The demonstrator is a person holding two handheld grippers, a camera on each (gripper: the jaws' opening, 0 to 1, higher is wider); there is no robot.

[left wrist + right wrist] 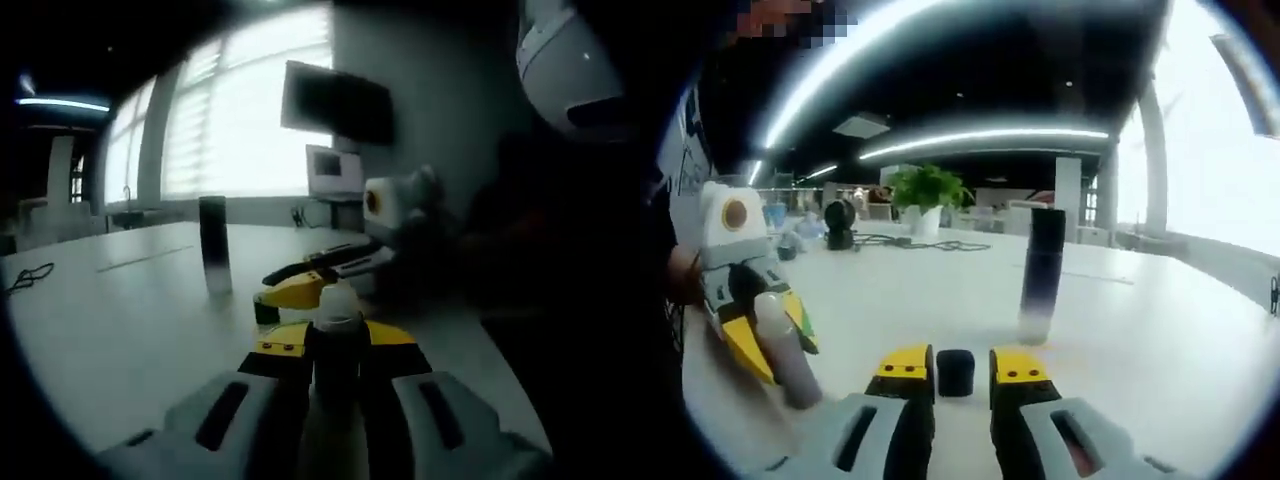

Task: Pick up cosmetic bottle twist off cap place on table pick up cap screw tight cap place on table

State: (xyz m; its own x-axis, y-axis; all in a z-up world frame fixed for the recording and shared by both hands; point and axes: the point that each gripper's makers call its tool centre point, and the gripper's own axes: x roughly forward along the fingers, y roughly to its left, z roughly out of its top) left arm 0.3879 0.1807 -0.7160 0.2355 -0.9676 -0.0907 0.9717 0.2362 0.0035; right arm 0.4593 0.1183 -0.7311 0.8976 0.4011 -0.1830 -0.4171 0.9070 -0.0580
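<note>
A broad white table (1160,340) runs across an open office, with bright blinds behind it in the left gripper view and long ceiling lights above it in the right gripper view.

In the left gripper view, a dark cable (28,278) lies at the far left near the table's edge, with bare tabletop between it and a tall dark cylinder (214,258) standing upright farther in. Right of that, the left gripper (338,345) pinches the cosmetic bottle (338,318) between its yellow-tipped jaws; the bottle's pale neck rises just above them. The right gripper (305,282) reaches in from the right, close beside the bottle. The table's right edge falls away into darkness just beyond.

In the right gripper view, the left gripper (760,320) sits at the left by the near edge, holding the pale bottle (785,350) tilted, its lower end close to the table. A potted plant (925,195) stands far back. The right gripper (956,375) has its jaws pressed onto a small black cap (956,372), low over the table. The tall cylinder (1042,275) stands beyond and slightly right, apart from the jaws, with clear tabletop stretching right of it.
</note>
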